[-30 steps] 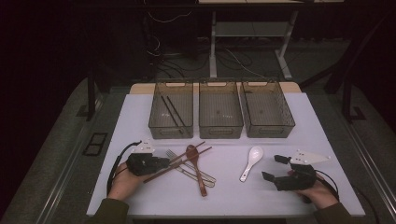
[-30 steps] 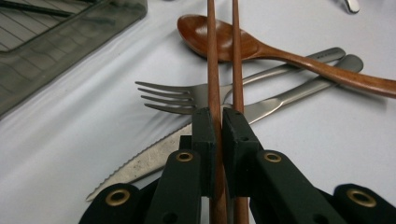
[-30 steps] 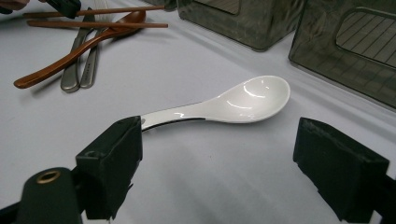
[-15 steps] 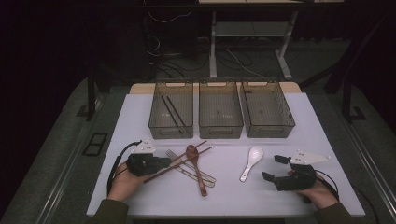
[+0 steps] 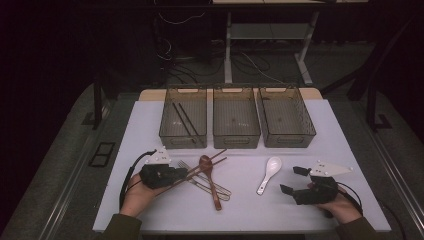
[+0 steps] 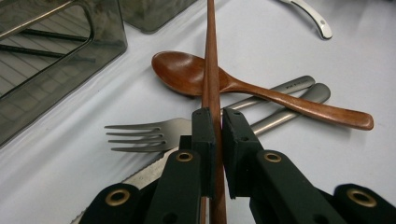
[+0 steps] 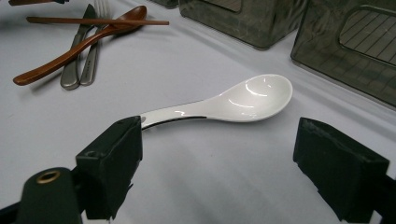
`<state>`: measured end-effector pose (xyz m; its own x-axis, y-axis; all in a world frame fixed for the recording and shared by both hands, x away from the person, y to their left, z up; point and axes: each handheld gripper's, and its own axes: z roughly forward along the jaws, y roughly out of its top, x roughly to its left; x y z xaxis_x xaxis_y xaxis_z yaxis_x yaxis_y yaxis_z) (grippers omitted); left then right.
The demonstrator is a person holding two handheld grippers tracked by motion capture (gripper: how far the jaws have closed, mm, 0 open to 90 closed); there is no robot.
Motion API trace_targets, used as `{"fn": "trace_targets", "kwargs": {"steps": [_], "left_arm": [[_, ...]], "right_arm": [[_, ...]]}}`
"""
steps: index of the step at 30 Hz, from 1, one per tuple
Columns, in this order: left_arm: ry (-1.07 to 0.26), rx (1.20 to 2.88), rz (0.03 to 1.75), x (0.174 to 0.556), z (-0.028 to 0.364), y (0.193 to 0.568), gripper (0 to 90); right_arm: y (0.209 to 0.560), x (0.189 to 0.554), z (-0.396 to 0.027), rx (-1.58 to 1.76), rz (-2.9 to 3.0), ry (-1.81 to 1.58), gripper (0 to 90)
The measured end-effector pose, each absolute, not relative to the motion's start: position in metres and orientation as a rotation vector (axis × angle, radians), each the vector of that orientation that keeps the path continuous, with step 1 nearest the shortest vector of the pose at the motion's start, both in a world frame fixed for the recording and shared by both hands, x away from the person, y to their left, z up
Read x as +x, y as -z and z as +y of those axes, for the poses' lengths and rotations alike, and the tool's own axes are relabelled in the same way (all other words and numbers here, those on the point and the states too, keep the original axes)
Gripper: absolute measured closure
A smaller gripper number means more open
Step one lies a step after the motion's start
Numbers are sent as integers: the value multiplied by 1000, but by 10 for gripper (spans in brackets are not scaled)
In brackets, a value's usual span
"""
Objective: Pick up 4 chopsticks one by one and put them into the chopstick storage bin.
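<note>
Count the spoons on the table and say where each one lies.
2. The wooden spoon lies across the metal cutlery just ahead of the left gripper. The white spoon lies alone on the table, ahead of the right gripper. None seems hidden.

No legible text, label, brand or number anywhere.

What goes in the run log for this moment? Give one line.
left gripper: shut on brown chopstick | right gripper: open, behind white spoon | bins: left holds dark chopsticks
</note>
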<state>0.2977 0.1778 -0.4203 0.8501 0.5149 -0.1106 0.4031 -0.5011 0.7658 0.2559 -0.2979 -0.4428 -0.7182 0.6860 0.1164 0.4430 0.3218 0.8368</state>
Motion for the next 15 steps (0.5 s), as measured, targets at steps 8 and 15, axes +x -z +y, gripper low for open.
{"fn": "trace_targets", "kwargs": {"steps": [8,15], "left_arm": [[-170,2136,661,300,175,414,830],[-183,2113,657,308,172,405,830]], "right_arm": [[444,256,-296,1016,2341,-1340,153],[444,255,-294,1015,2349,-1336,153]]}}
